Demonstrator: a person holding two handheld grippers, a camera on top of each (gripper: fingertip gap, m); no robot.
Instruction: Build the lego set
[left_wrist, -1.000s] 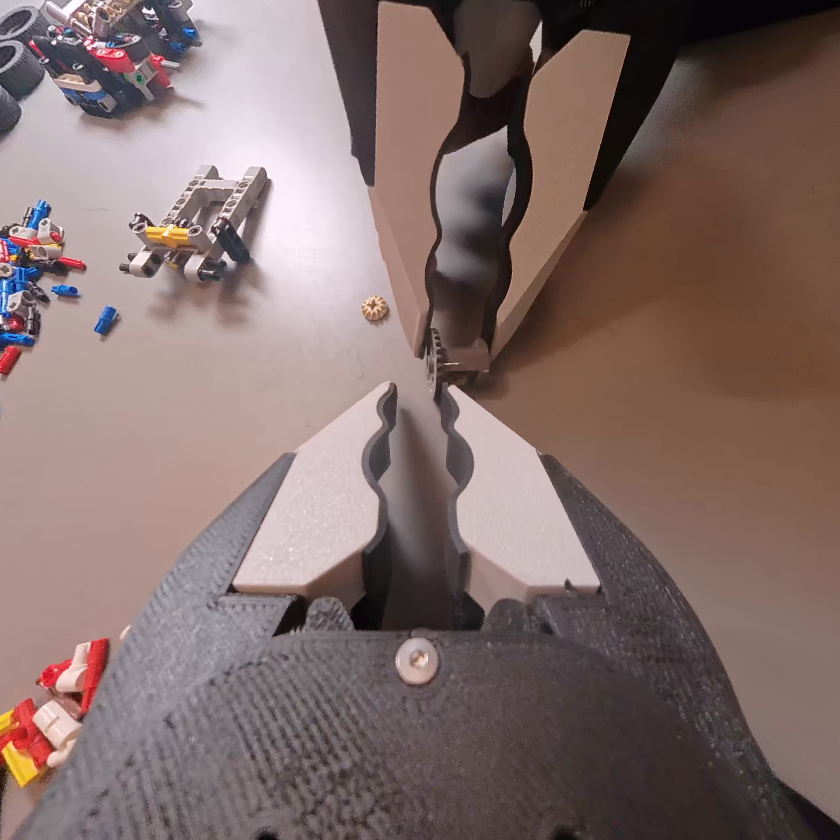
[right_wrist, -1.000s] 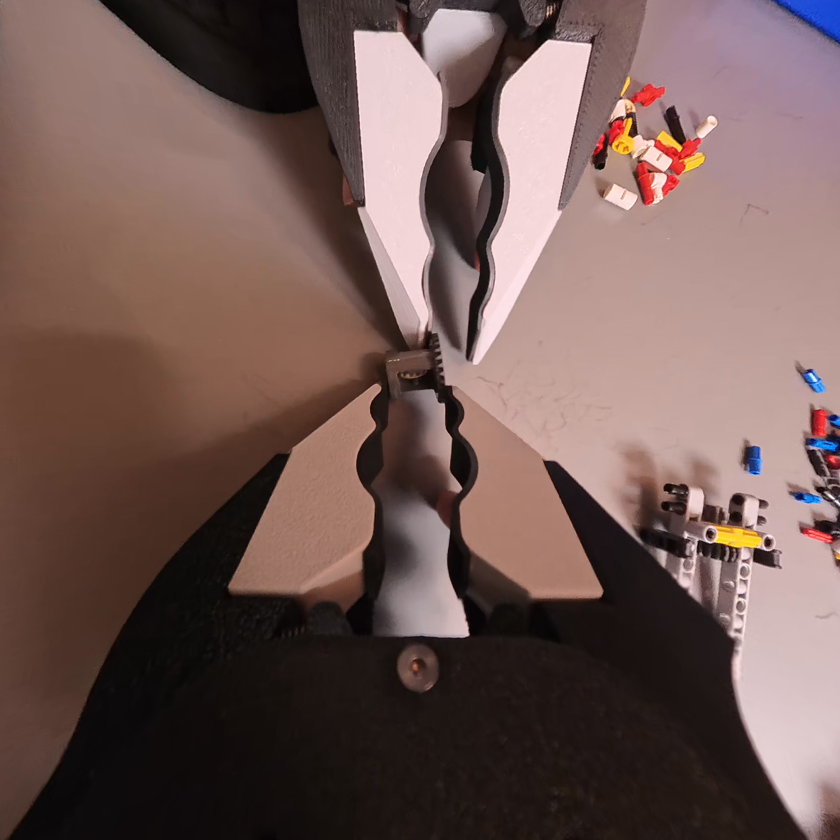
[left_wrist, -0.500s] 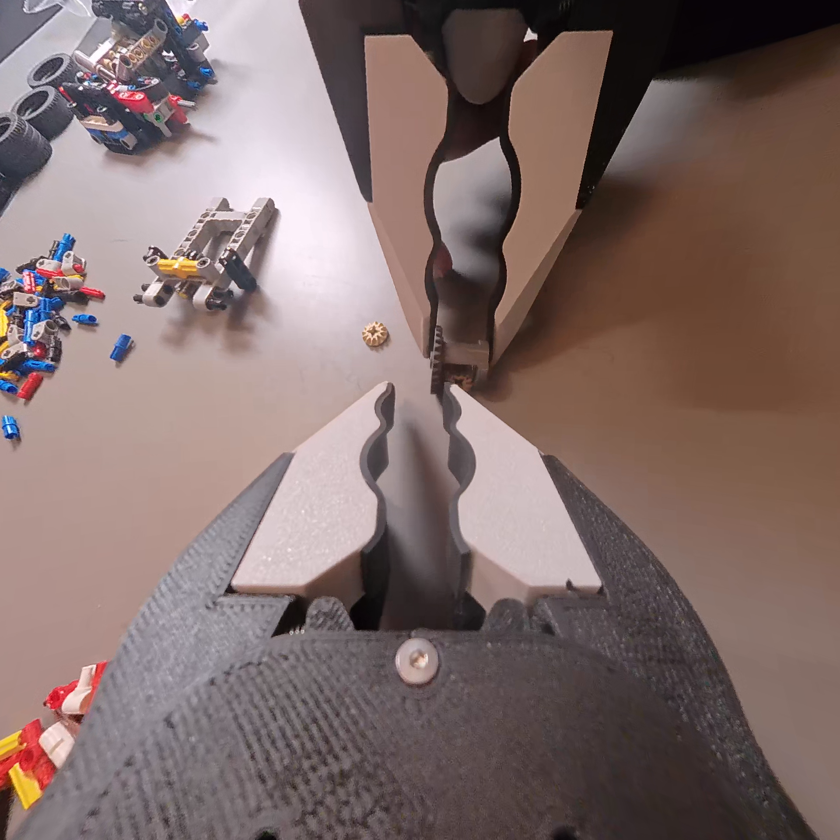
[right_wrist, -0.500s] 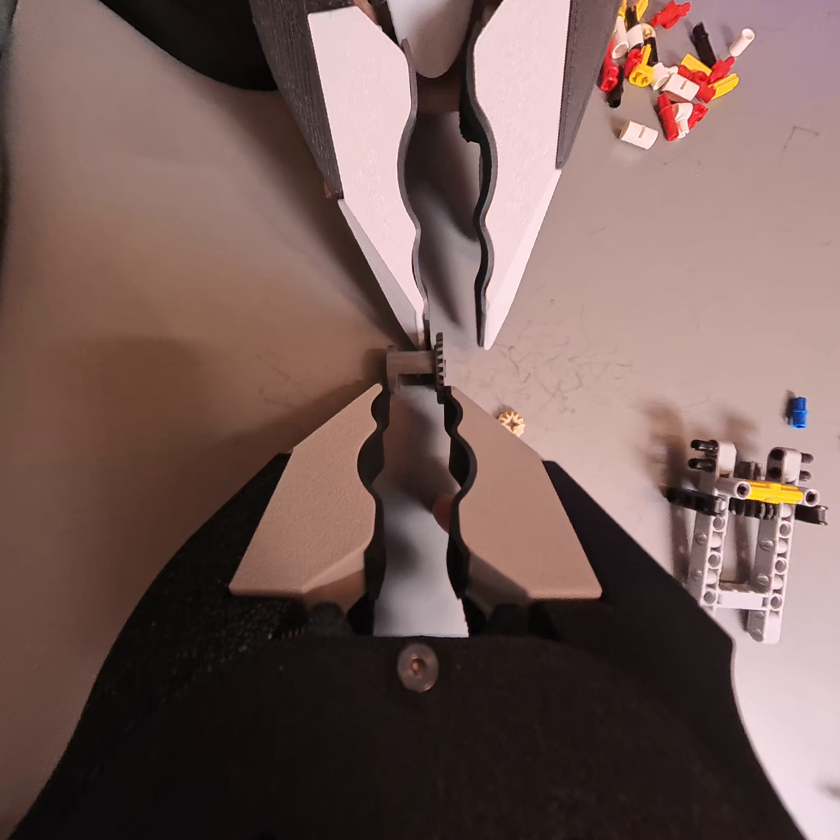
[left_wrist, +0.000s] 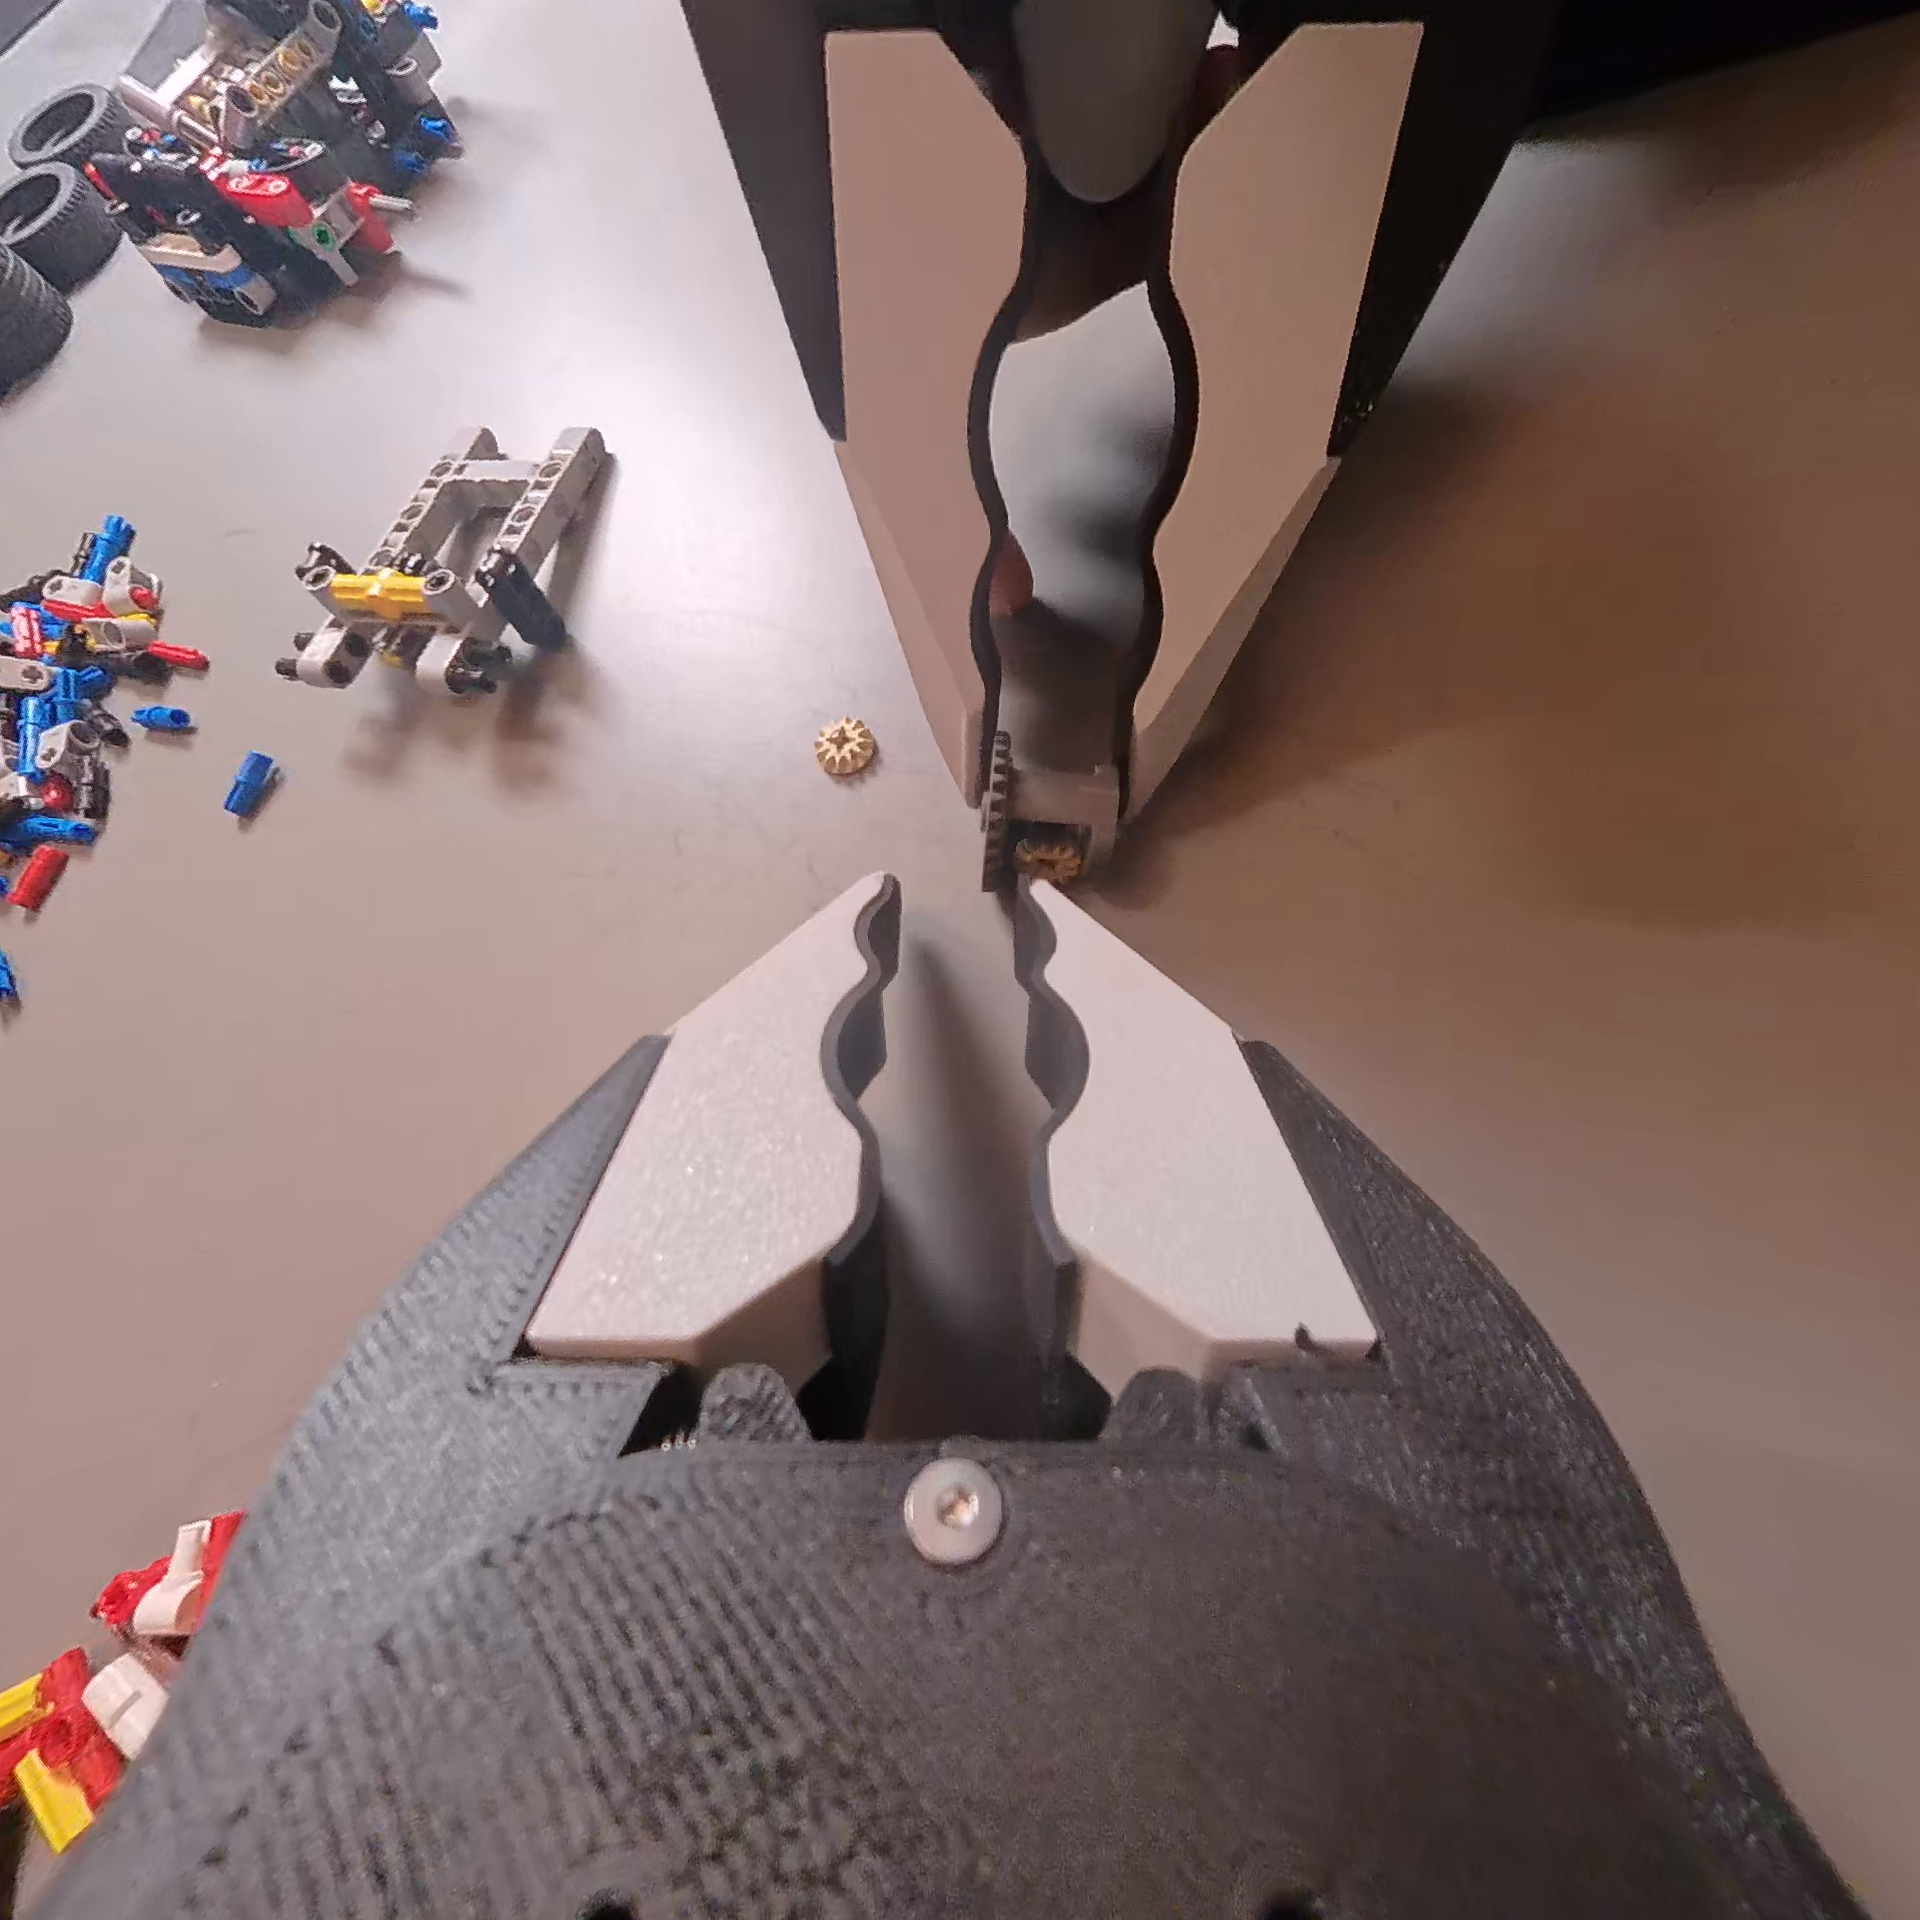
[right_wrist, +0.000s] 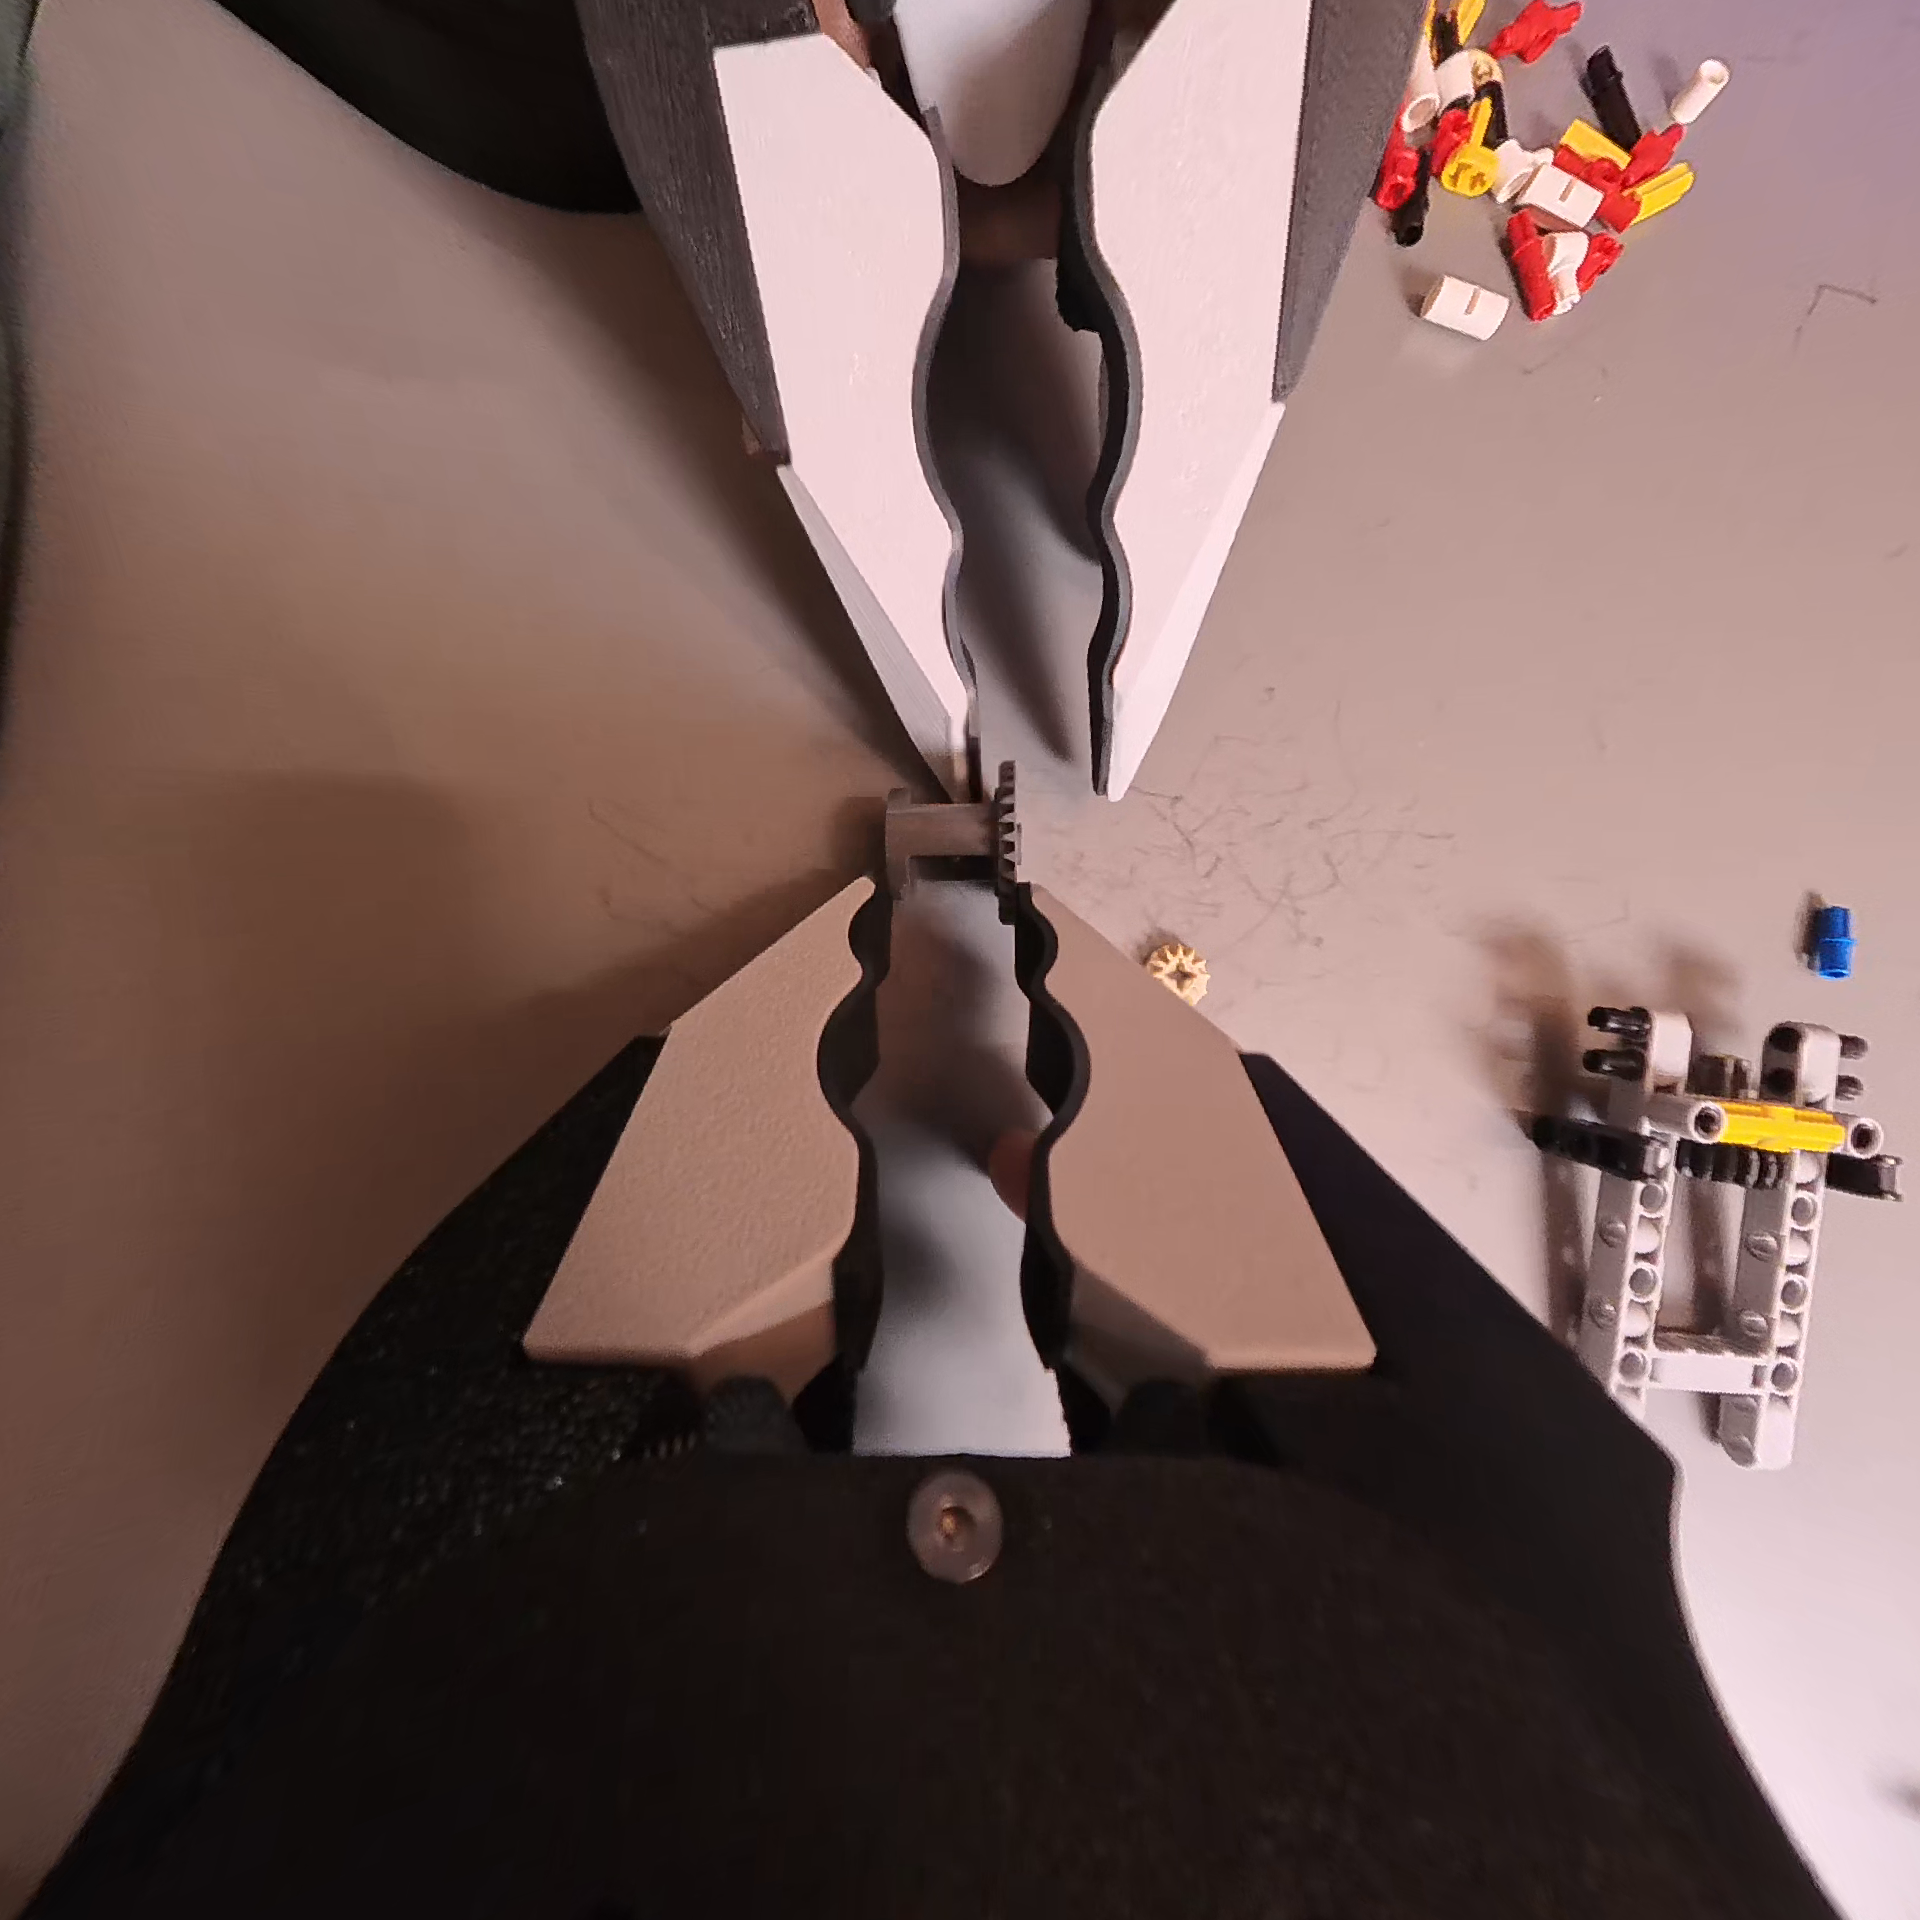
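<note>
Right claw (right_wrist: 951, 894) grips the gear block (right_wrist: 940, 836); left claw (left_wrist: 951, 894), narrow, empty, touches its gear; next, seat the loose tan gear (left_wrist: 847, 746).

**Matt plastic, scuffed tabletop**

Coarse, ridged black printed plastic on the left gripper (left_wrist: 954, 896) body; smooth matt grey finger (left_wrist: 727, 1143) faces, dark rubbery wavy edges. Bright metal screw (left_wrist: 953, 1509). Hard glossy plastic on the grey frame (left_wrist: 457, 561) and tan gear (left_wrist: 846, 746). Smooth matt table (right_wrist: 1299, 831), finely scratched.
</note>
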